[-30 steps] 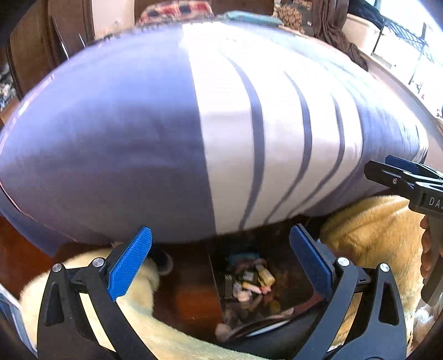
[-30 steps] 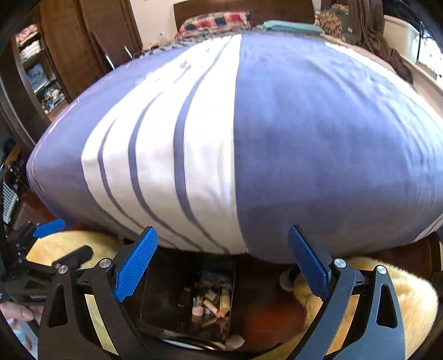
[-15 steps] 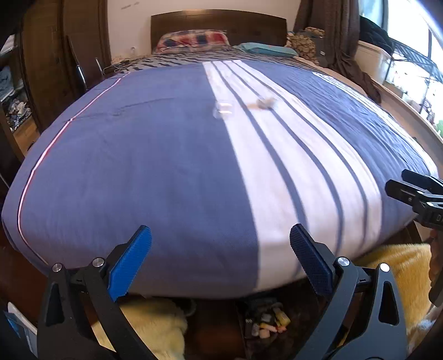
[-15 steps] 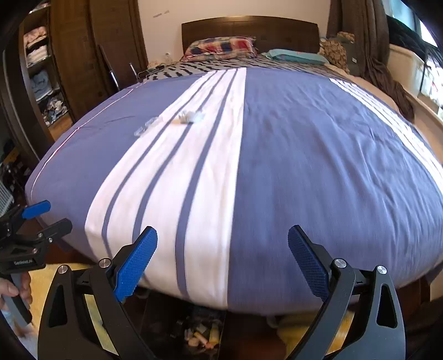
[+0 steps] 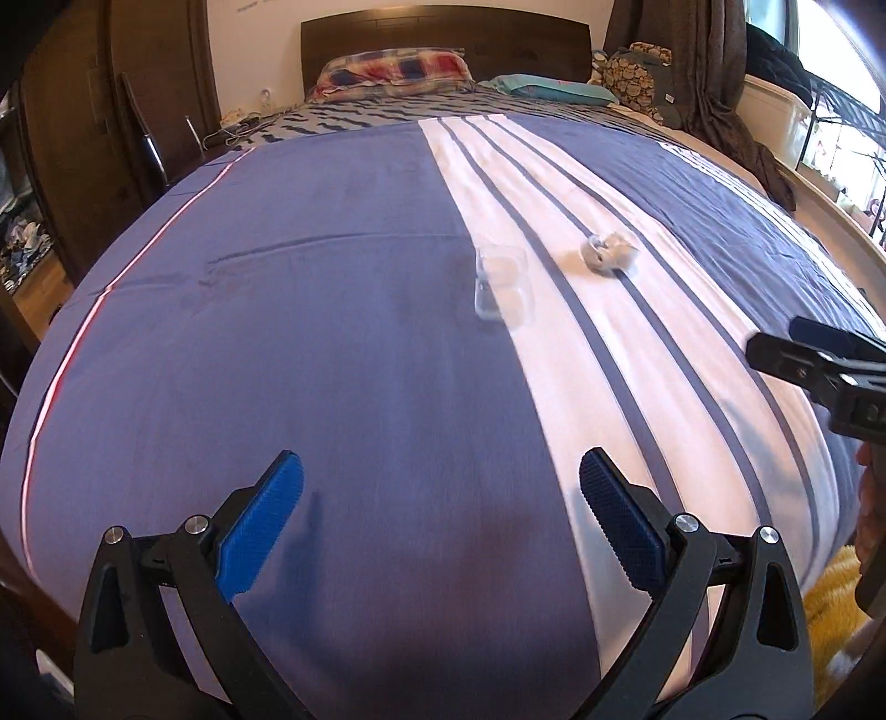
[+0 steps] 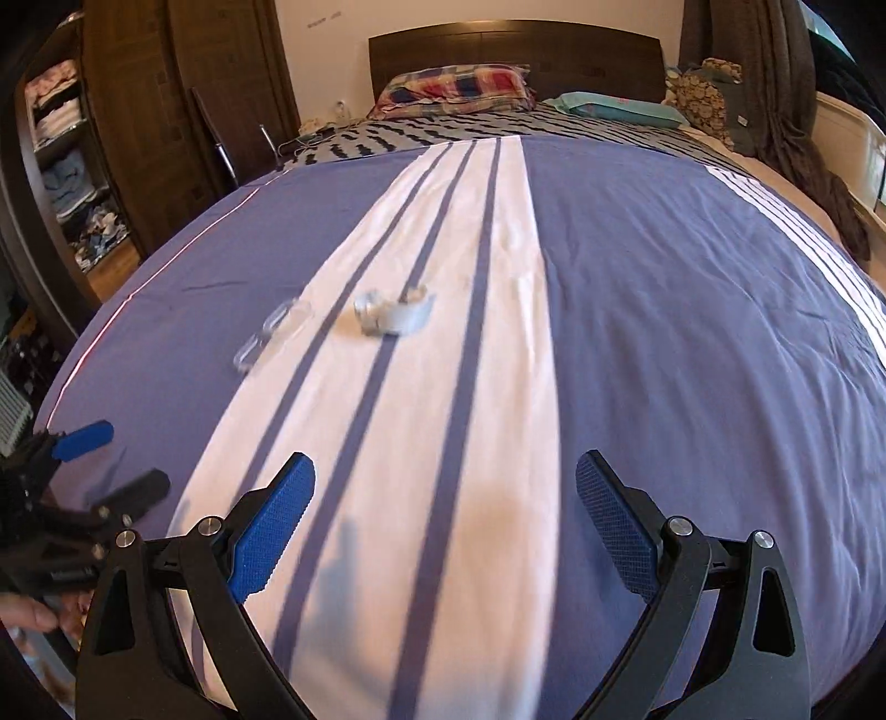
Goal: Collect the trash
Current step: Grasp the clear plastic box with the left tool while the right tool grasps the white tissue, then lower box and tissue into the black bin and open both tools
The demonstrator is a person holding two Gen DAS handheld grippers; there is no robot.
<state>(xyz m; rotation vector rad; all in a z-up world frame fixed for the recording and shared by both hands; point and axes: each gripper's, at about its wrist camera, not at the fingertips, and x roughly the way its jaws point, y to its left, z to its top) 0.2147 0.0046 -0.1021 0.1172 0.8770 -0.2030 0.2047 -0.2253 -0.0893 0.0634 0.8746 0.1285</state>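
Note:
A clear plastic blister pack (image 5: pixel 501 283) and a crumpled white wrapper (image 5: pixel 608 252) lie side by side on the blue and white striped bedspread (image 5: pixel 332 332). In the right wrist view the clear pack (image 6: pixel 272 334) is left of the white wrapper (image 6: pixel 392 314). My left gripper (image 5: pixel 440 523) is open and empty above the near part of the bed, well short of the trash. My right gripper (image 6: pixel 446 526) is open and empty too, also short of it. The right gripper shows at the right edge of the left wrist view (image 5: pixel 819 360); the left gripper shows at the lower left of the right wrist view (image 6: pixel 105 459).
Pillows (image 5: pixel 390 69) and a dark headboard (image 5: pixel 443 33) are at the far end of the bed. A wooden wardrobe (image 6: pixel 166 111) and shelves of clothes (image 6: pixel 66 166) stand to the left. A yellow rug (image 5: pixel 830 603) lies by the bed's near right corner.
Both grippers rose from floor level, where a bin of trash showed under the bed's edge, to above the bedspread. The two trash pieces on the bed now appear closer.

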